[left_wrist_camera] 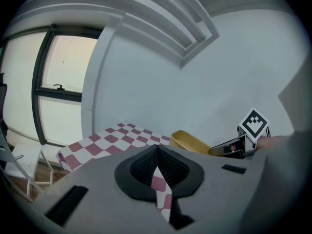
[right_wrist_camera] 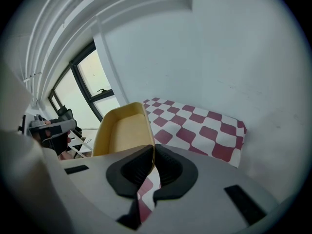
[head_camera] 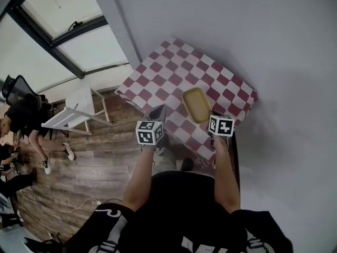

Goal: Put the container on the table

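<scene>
Currently: container [right_wrist_camera: 119, 130], yellow, thin-walled, judged light, rigid; held at near rim, pinched by right gripper [right_wrist_camera: 153, 152] fingers; left gripper [left_wrist_camera: 157, 150] fingers pressed together, empty

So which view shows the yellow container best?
Right gripper view: the container is closest, its rim pinched in the right gripper. Head view shows it small from above; left gripper view only one end.

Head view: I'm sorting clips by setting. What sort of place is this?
Probably an office or workroom: an office chair, large windows, and a checked-cloth table against a white wall.
</scene>
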`<state>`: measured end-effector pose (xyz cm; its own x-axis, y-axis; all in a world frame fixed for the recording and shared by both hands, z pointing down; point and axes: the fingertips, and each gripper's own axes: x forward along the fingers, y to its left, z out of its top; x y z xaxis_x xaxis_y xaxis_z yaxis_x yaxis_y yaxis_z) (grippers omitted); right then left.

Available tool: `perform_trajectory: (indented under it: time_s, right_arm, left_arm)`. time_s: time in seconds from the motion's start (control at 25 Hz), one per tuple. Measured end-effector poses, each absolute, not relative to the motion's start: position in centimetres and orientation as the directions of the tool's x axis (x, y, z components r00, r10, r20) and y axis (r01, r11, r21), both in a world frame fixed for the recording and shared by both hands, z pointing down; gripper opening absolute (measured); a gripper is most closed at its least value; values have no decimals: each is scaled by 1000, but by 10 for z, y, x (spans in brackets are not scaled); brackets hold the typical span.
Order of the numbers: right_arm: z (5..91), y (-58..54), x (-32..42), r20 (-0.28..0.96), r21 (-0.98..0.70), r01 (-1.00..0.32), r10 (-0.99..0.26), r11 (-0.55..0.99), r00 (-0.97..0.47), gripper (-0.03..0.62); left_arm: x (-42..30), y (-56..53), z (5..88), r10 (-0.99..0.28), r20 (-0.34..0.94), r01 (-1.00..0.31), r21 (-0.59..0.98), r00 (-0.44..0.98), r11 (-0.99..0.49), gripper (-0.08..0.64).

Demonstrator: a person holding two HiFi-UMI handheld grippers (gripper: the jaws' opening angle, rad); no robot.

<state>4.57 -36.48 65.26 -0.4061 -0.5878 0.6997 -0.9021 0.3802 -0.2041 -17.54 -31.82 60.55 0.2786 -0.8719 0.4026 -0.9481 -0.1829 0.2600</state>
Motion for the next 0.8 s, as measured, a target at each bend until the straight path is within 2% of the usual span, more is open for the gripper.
perform_trajectory:
  time_s: [0.8]
  right_arm:
    - [663,-399,9,724,-195,-897,-558,397,-405,31]
  left_arm:
    - [-206,-346,624,-857,434,-943,294,278,-157,26]
